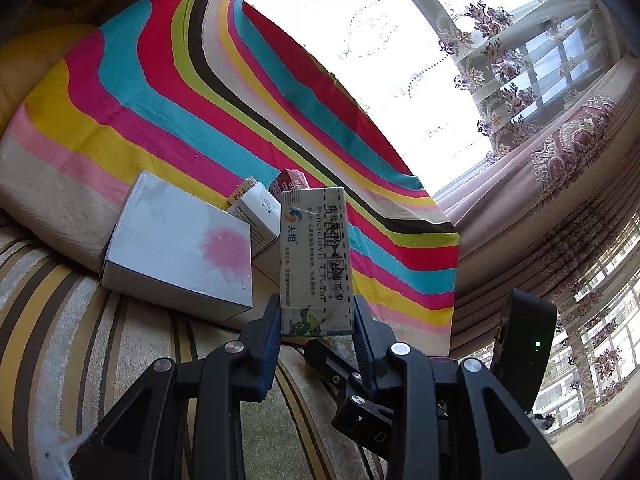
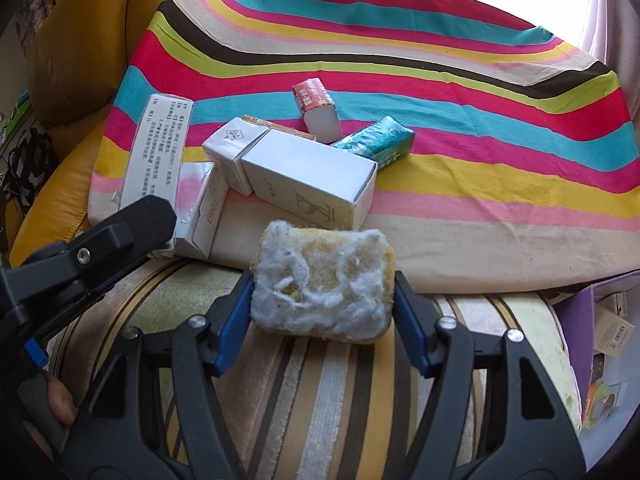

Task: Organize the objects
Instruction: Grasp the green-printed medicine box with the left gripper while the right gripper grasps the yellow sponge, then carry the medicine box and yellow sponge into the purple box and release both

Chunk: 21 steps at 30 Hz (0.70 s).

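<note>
Sponge, yellow and matted with grey lint, sat pinched between the blue pads of the right gripper, held above the striped seat cushion. The left gripper was clamped on the lower end of a cream box, which stood upright between its fingers. In the right wrist view this box appeared at the left edge of the striped cloth. A cluster of boxes lay near the front left corner of the cloth: a large white box, a smaller white box touching its left side, and a white box with a pink stain at the front edge. A red box and a teal box lay just behind the cluster, toward the cloth's middle.
</note>
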Motion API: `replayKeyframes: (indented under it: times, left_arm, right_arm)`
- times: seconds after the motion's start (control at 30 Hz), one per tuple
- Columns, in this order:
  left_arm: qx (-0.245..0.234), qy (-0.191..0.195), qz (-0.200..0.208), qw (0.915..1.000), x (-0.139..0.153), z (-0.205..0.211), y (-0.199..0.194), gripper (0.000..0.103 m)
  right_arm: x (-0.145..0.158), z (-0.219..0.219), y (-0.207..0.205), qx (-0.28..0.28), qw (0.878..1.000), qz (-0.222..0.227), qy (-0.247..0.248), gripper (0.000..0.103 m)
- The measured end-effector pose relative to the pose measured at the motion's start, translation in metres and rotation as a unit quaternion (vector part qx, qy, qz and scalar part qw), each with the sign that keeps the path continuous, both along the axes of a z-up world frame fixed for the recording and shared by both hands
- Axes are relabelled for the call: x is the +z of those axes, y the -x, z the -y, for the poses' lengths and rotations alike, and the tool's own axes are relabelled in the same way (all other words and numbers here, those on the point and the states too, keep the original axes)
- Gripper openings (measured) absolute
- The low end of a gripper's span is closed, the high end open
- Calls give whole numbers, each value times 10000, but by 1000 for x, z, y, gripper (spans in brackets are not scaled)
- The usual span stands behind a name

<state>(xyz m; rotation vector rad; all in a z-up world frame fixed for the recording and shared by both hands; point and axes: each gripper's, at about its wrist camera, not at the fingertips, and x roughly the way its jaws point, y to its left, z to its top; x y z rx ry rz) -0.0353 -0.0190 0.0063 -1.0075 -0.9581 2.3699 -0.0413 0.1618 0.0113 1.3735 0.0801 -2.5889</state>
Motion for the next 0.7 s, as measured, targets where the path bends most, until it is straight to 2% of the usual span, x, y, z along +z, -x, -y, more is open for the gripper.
replayKeyframes:
  times: [0.37,0.7]
  left_arm:
    - [-311,323,-6,9990,9,-29,-10,34]
    - [-984,471,43,9940,11,-84,-9,34]
  right_arm:
    - [16,-48,-22,-426,9983,-192,347,69]
    - [27,-102,-38,-945,9935,-321,539,69]
